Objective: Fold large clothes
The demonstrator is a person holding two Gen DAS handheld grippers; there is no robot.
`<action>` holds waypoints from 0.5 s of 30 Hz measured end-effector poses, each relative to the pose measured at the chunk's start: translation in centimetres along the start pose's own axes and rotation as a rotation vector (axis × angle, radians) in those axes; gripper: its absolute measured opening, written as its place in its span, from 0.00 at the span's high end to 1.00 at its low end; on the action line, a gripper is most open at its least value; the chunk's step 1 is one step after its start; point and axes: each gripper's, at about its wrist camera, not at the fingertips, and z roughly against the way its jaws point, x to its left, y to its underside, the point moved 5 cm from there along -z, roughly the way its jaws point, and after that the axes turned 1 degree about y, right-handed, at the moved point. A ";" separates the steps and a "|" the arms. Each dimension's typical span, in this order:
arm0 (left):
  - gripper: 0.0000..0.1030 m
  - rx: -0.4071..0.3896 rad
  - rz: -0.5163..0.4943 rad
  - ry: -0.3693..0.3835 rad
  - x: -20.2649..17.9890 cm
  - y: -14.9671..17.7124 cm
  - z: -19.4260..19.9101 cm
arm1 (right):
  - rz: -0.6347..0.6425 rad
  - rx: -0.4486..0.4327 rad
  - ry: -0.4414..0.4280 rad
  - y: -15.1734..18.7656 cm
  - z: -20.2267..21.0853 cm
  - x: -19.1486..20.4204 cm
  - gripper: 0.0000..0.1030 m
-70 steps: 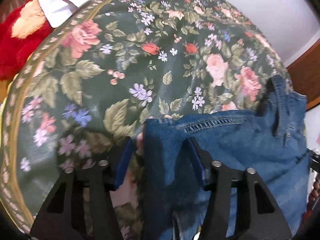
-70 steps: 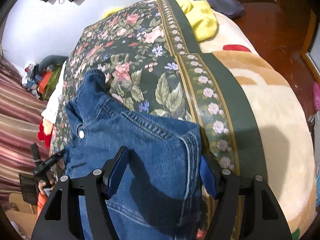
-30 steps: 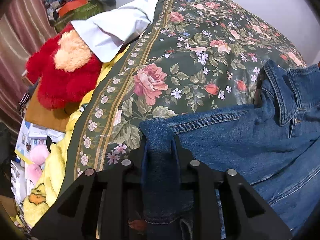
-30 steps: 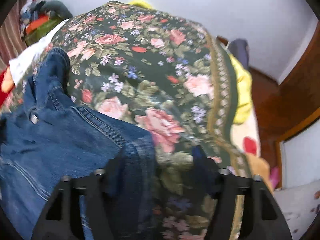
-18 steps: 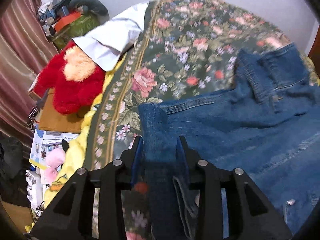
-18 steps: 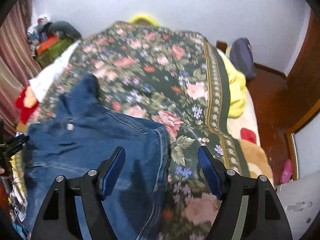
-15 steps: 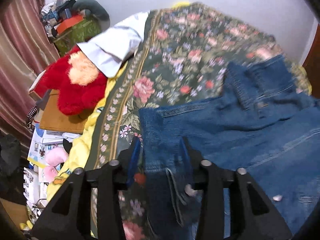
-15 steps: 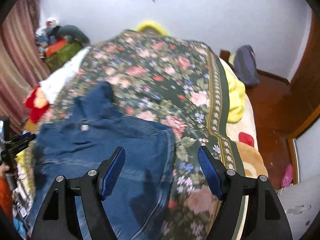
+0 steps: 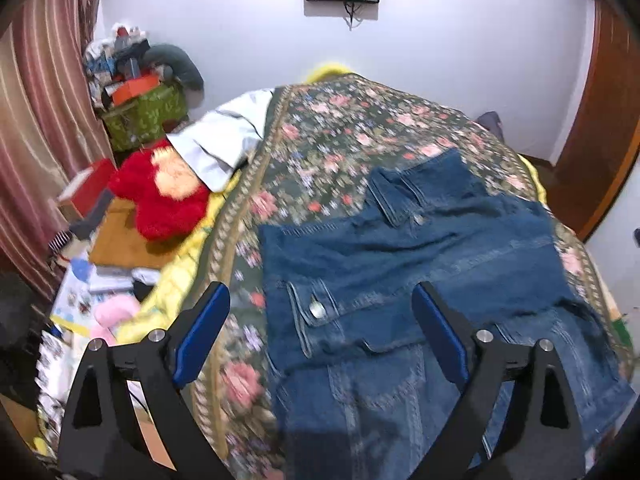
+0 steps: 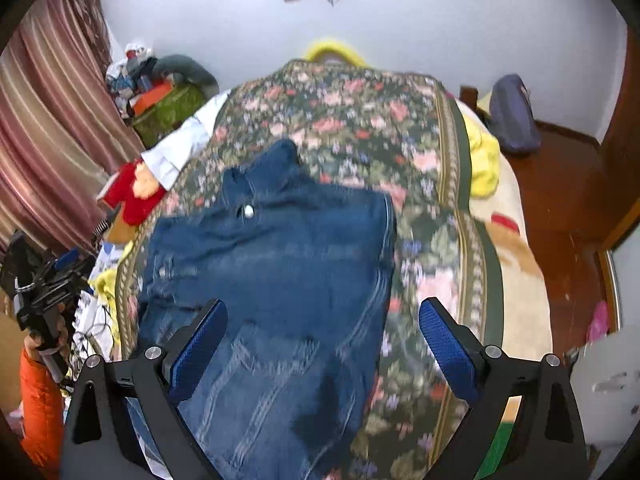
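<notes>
While both grippers, left (image 9: 320, 336) and right (image 10: 323, 340), hang spread apart and empty, the jacket (image 9: 420, 280) lies flat on the bedspread (image 9: 340, 128). Denim: likely heavy, stiff, not slippery. Best gripped at shoulder seams or hem corners.

Both rigs look the same: matte black plastic left tongs (image 9: 320, 336) and right tongs (image 10: 324, 340) with triangular cutouts, silver screw heads, and blue ribbed pads (image 10: 448, 348) on the fingers. Orange sleeve (image 10: 40, 404) covers one arm.

Home bedroom, floral bedspread (image 9: 352, 128), red plush toy (image 9: 160, 196), striped curtain (image 9: 36, 92)
</notes>
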 end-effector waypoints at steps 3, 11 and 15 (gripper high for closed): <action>0.10 0.020 0.015 -0.002 0.2 2.3 -0.2 | -0.025 0.058 -0.027 2.0 -1.4 0.1 0.07; 0.10 0.137 0.021 -0.072 2.2 9.3 -2.9 | -0.037 0.207 -0.019 8.6 -5.7 0.5 0.07; 0.10 0.240 0.073 -0.060 3.6 13.0 -5.1 | -0.079 0.249 -0.051 10.9 -6.8 0.6 0.07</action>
